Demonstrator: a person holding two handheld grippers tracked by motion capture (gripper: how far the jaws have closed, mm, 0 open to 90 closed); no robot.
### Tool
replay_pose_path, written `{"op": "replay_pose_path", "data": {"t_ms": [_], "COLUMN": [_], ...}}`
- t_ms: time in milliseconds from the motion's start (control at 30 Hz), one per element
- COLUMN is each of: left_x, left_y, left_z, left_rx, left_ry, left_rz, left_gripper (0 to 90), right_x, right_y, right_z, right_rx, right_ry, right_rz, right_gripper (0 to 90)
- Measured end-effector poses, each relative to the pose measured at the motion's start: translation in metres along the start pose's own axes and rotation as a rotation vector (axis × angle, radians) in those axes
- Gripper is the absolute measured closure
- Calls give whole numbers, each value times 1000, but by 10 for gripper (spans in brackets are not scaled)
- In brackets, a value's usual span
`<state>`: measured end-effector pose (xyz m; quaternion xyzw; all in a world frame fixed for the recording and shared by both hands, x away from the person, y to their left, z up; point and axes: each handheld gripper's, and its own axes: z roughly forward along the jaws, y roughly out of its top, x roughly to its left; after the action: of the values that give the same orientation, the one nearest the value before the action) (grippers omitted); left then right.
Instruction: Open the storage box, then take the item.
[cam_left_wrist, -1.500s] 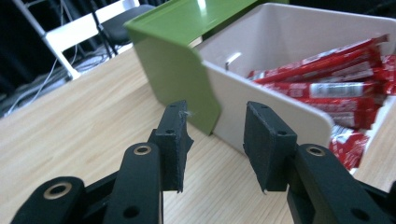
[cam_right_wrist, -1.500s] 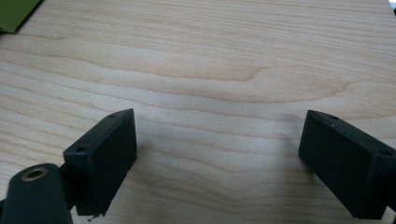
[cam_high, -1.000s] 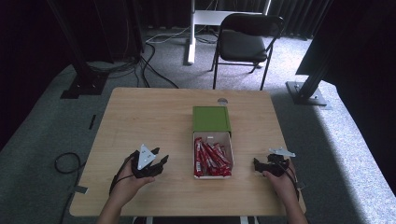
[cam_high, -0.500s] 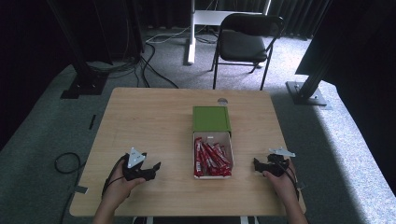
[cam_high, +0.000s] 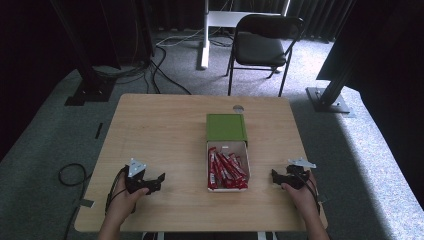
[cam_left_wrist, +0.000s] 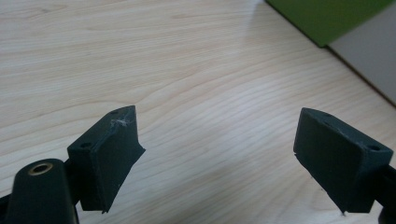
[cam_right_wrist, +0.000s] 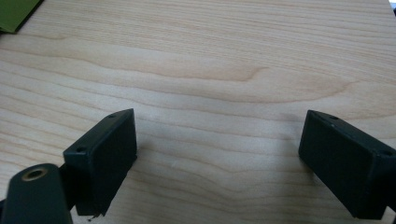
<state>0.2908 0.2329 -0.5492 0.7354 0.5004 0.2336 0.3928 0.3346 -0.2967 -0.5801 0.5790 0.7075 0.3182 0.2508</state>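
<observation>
Wooden table (cam_high: 170, 130), open box (cam_high: 228, 187) — red packets (cam_high: 225, 167), writing unreadable

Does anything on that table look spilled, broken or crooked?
Nothing stands out. The white box of red packets sits square, its green lid open flat behind it. Both claws, left and right, are open and empty.
</observation>
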Motion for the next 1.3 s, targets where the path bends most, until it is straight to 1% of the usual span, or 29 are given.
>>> {"op": "replay_pose_path", "data": {"t_ms": [33, 67, 100, 167, 267, 400, 467, 500, 567, 633, 700, 767, 1000, 1067, 1300], "left_x": [2, 4, 5, 9, 14, 20, 21, 23, 25, 26, 27, 27, 28, 28, 28], "left_y": [-1, -2, -4, -7, -10, -14, -15, -18, -20, -21, -21, -21, -21, -21, -21], "left_z": [0, 0, 1, 1, 2, 3, 3, 4, 5, 6, 6, 7, 8, 9, 9], "left_rx": [5, 19, 29, 54, 70, 97, 105, 121, 125, 139, 140, 144, 152, 160, 160], "left_ry": [14, 24, 36, 68, 107, 135, 140, 147, 160, 171, 177, 182, 192, 193, 194], "left_rz": [-13, -19, -14, -18, -27, -44, -45, -49, -62, -57, -60, -55, -63, -65, -66], "left_gripper": [150, 125, 105, 102, 101, 101, 101, 101, 101, 101, 101, 101, 82, 35, 32], "right_x": [0, 0, 0, 0, 0, 0, 0, 0, 0, 0, 1, 1, 1, 1, 1], "right_y": [0, 0, 0, 0, 0, 0, 0, 0, 0, 0, 0, 0, 0, 0, 0], "right_z": [0, 0, 0, 0, 0, 0, 0, 0, 0, 0, 0, 0, 0, 0, 0], "right_rx": [0, 0, 0, 0, 0, 0, 0, -1, -1, -2, -1, -2, 1, 1, 1], "right_ry": [0, 0, 0, 1, 0, 1, 3, 6, 7, 9, 16, 18, 19, 21, 21], "right_rz": [0, 0, 0, -1, -1, -1, -2, -7, -8, -9, -14, -18, -20, -22, -22], "right_gripper": [108, 108, 108, 108, 108, 107, 107, 107, 107, 107, 107, 107, 104, 104, 104]}}
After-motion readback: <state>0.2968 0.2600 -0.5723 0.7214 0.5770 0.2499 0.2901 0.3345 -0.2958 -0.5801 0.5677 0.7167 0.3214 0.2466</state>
